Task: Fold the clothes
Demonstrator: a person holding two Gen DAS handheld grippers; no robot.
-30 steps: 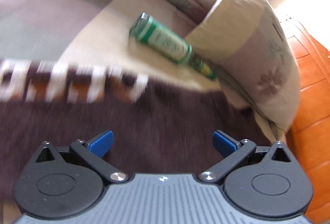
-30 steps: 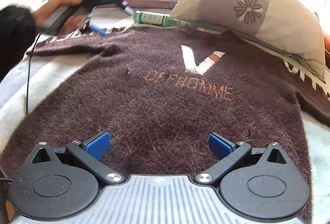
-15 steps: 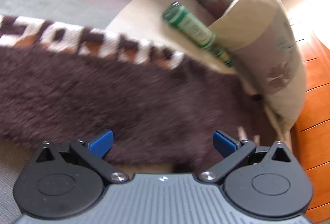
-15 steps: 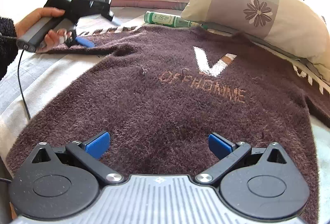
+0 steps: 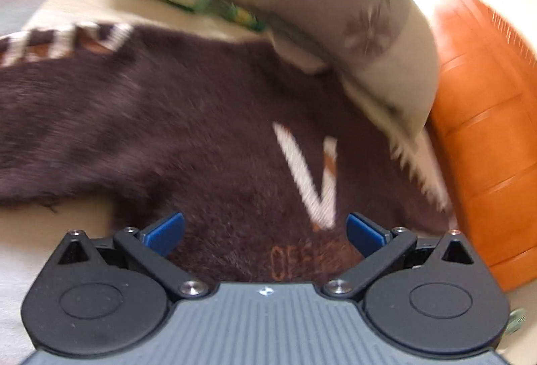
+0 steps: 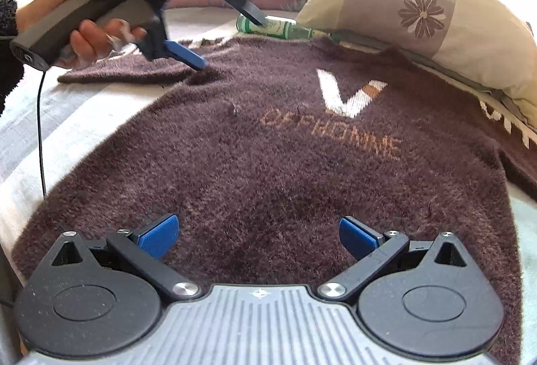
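A fuzzy dark brown sweater with a white V and orange lettering lies spread flat on the bed. Its left sleeve stretches out to the left. My left gripper is open and empty over the sweater's chest, near the V. In the right wrist view the left gripper is held in a hand above the sleeve's armpit. My right gripper is open and empty, low over the sweater's bottom hem. The right sleeve runs under the pillow.
A floral pillow lies at the sweater's far right. A green bottle lies beside it on the bedsheet. An orange wooden headboard stands to the right. A black cable hangs at the left.
My left gripper has swung from the left sleeve rightward to the sweater's chest. My right gripper has stayed at the hem, both staying open.
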